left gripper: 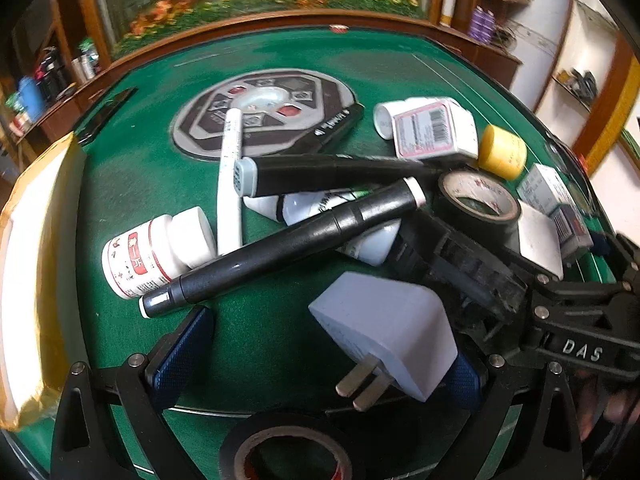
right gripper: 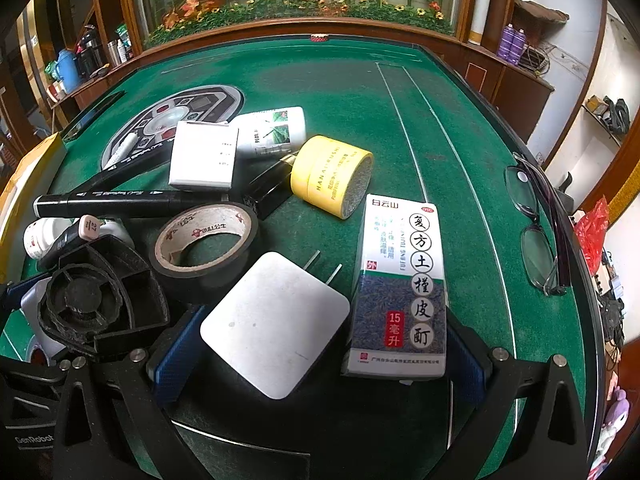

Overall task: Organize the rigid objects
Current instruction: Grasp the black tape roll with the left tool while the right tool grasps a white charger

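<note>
A pile of rigid objects lies on the green felt table (left gripper: 280, 52). In the left wrist view my left gripper (left gripper: 324, 364) is open around a white plug adapter (left gripper: 384, 324); black markers (left gripper: 280, 248), a white pen (left gripper: 230, 176), a pill bottle (left gripper: 156, 252) and black tape (left gripper: 476, 204) lie beyond it. In the right wrist view my right gripper (right gripper: 320, 356) is open, with a second white plug adapter (right gripper: 276, 324) and a medicine box (right gripper: 400, 288) between its fingers. The left gripper's body (right gripper: 100, 300) shows at its left.
A yellow jar (right gripper: 332, 174), a white box (right gripper: 204, 156) and a white bottle (right gripper: 272, 130) lie behind the tape roll (right gripper: 204, 246). Glasses (right gripper: 536, 228) rest near the right rim. Another tape roll (left gripper: 288, 452) lies below the left gripper. A tan envelope (left gripper: 36, 272) sits at the left.
</note>
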